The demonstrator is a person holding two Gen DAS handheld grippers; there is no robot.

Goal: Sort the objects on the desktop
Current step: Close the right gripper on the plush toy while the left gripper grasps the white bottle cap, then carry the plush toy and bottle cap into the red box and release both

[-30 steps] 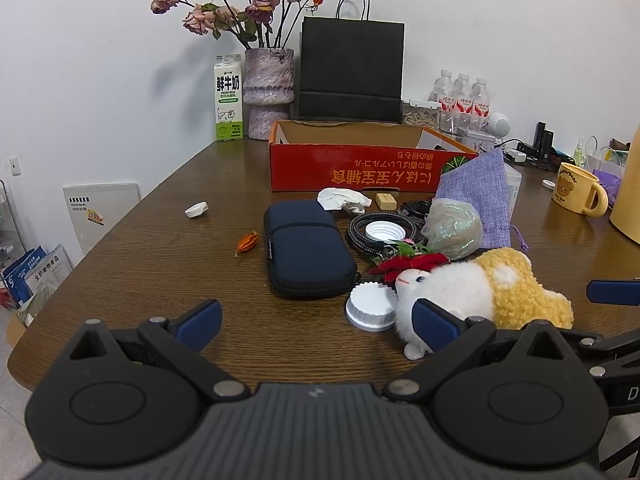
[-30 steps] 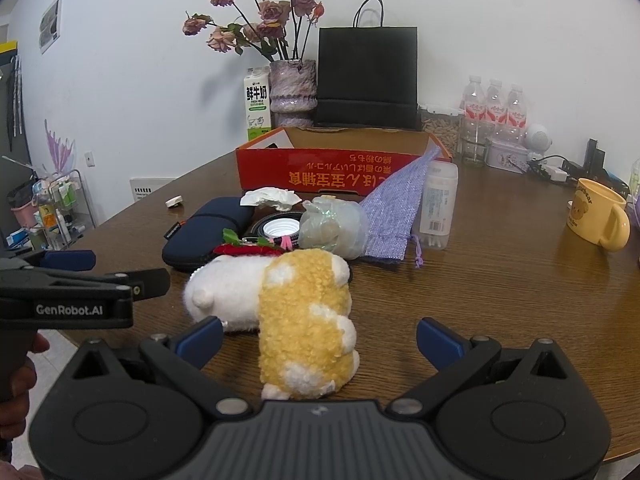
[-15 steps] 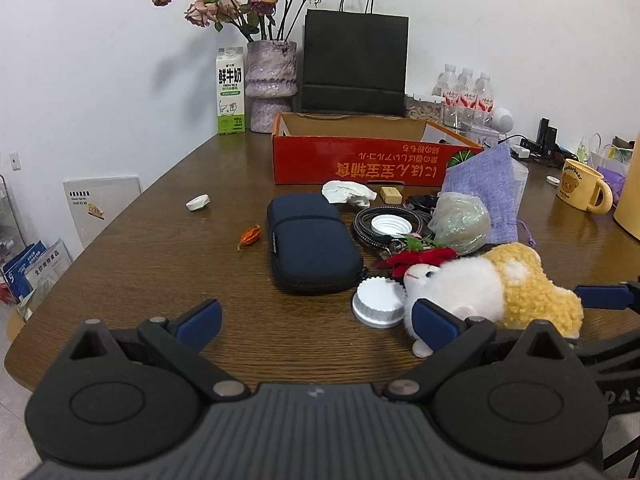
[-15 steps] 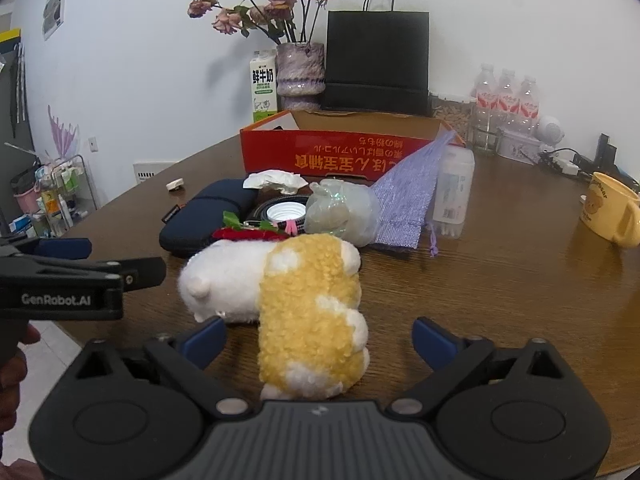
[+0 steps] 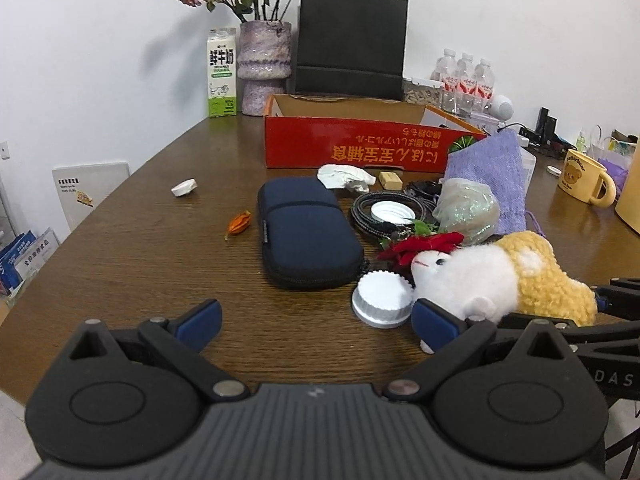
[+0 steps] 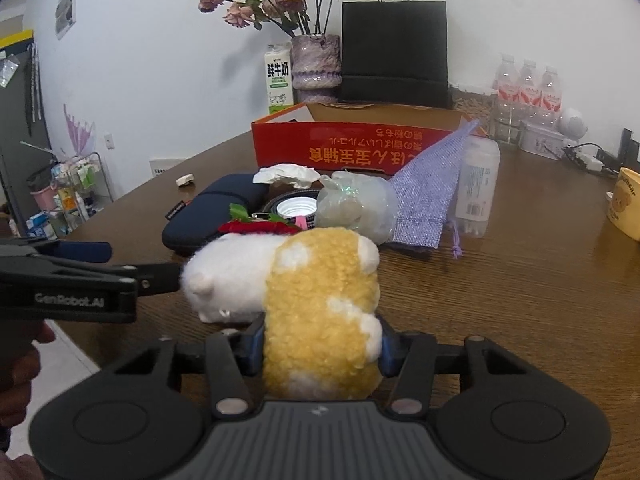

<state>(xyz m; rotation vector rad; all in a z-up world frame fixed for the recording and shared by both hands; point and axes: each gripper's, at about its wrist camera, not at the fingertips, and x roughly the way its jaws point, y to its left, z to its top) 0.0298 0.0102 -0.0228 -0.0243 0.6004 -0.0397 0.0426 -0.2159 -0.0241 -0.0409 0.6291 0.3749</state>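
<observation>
Right tongs (image 6: pixel 320 350) pinch the plush toy's (image 6: pixel 320 300) yellow rear on the tabletop (image 6: pixel 520 300); left tongs (image 5: pixel 316 320) gape wide, gripping nothing.

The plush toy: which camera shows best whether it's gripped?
The right wrist view: the right gripper has both blue pads pressed into the plush toy at its yellow rear. The left wrist view shows only its white face and side, beside the open left gripper.

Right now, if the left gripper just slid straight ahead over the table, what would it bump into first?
Probably the navy zip case, lying lengthwise ahead of the open left gripper. The white lid sits nearer but toward its right finger, so it might get clipped first; depth is hard to judge.
</observation>
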